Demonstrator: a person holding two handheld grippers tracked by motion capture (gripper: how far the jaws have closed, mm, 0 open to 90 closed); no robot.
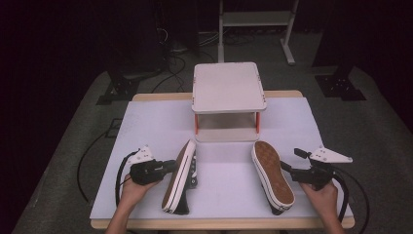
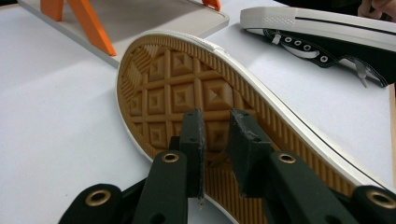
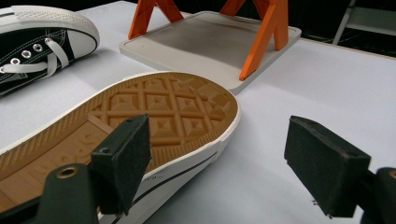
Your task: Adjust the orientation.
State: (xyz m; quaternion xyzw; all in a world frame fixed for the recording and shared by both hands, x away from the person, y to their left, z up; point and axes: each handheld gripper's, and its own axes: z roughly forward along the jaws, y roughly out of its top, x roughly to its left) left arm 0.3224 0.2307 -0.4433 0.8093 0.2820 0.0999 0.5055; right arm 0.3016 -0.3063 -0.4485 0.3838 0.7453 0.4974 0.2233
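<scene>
Two black canvas sneakers with white rubber sides lie on their sides on the white mat. The left shoe [image 1: 179,178] turns its tan sole [image 2: 187,93] toward my left gripper [image 1: 171,165]. That gripper [image 2: 217,144] points at the middle of the sole, its jaws a narrow gap apart with nothing between them. The right shoe [image 1: 272,175] shows its tan sole [image 3: 154,112] upward. My right gripper [image 1: 292,160] stands wide open beside its toe half. In the right gripper view [image 3: 224,163] the shoe's toe lies by the left pad [image 3: 123,161], not gripped.
A small two-level white stand [image 1: 229,87] with orange legs [image 3: 261,32] sits at the back middle of the mat [image 1: 146,126]. Cables trail from both grippers off the table's front corners. The other shoe [image 2: 327,37] lies beyond the left shoe's sole.
</scene>
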